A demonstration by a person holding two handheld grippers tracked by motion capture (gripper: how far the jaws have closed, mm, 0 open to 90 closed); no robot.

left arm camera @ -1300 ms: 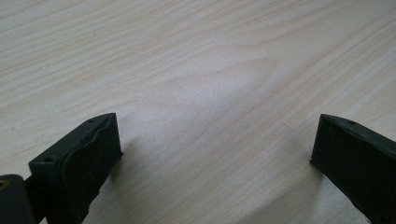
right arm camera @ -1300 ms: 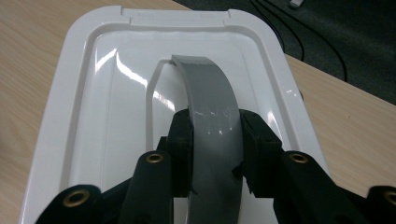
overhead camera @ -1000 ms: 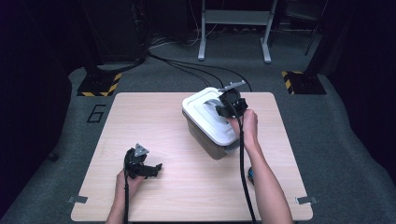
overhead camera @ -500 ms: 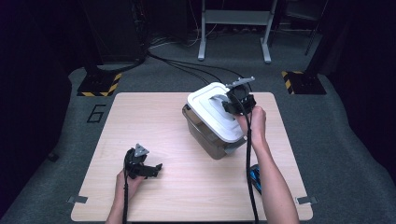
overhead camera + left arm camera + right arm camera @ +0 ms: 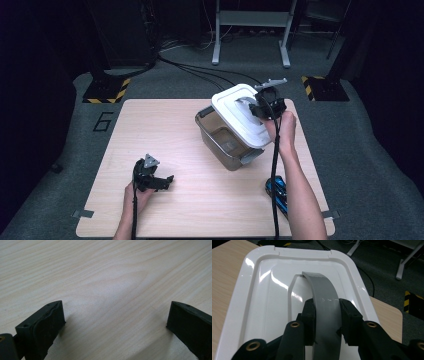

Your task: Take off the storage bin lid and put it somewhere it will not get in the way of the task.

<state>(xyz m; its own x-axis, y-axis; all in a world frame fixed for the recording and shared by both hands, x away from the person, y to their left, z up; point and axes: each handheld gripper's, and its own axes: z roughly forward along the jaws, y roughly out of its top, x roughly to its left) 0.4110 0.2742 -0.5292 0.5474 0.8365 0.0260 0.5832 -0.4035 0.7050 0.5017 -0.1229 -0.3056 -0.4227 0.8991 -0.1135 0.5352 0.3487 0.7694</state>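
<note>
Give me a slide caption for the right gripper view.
Right gripper clamps the grey handle of the white lid, tilted above the table.

Lit from above: pale wooden tabletop [image 5: 200, 150] bright, surrounding floor falling into near-black. Sharp glare streaks on the glossy white plastic lid [image 5: 257, 290] just left of the fingers. Soft shadows under the black left fingers [image 5: 47, 322] on the wood grain. Slightly soft overhead; near fingers blurred.
</note>
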